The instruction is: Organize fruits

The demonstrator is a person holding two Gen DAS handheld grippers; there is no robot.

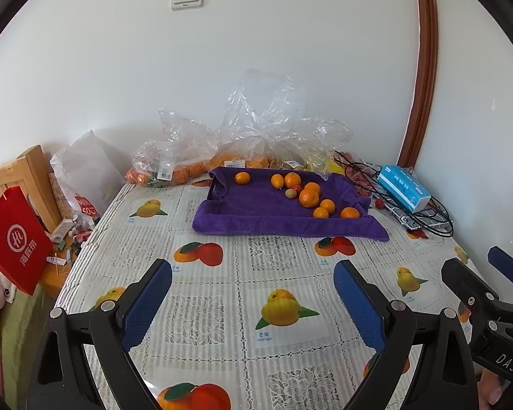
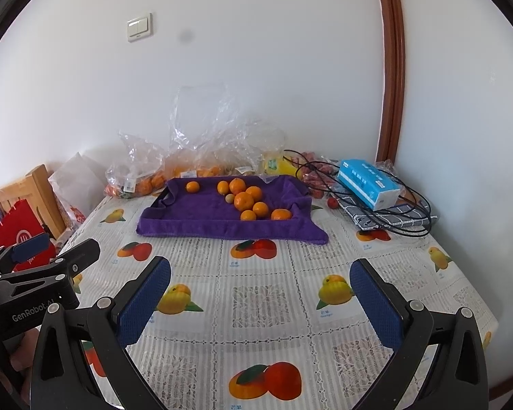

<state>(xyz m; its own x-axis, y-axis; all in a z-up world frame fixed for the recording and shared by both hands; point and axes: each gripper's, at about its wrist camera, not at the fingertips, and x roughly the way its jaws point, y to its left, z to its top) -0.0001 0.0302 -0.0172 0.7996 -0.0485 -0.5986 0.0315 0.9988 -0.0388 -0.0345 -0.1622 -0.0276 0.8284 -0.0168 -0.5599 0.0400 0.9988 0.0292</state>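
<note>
A tray lined with a purple towel (image 1: pixel 256 212) (image 2: pixel 205 218) sits at the far middle of the table. Several oranges (image 1: pixel 308 197) (image 2: pixel 244 201) cluster in its right half, with one orange (image 1: pixel 241 177) (image 2: pixel 192 186) alone at the far left and a small pale fruit (image 1: pixel 291 193) (image 2: pixel 228 199) among them. My left gripper (image 1: pixel 253 273) is open and empty above the near tablecloth. My right gripper (image 2: pixel 260 273) is open and empty too, beside the left one. A small red fruit (image 1: pixel 379 203) (image 2: pixel 331 202) lies right of the tray.
Clear plastic bags of oranges (image 1: pixel 174 171) (image 2: pixel 143 177) stand behind the tray. A blue tissue pack (image 1: pixel 403 188) (image 2: pixel 369 184) lies on black cables (image 1: pixel 427 218) and a checked cloth (image 2: pixel 393 218) at the right. A red paper bag (image 1: pixel 15 242) and a wooden chair (image 1: pixel 27 171) are left of the table.
</note>
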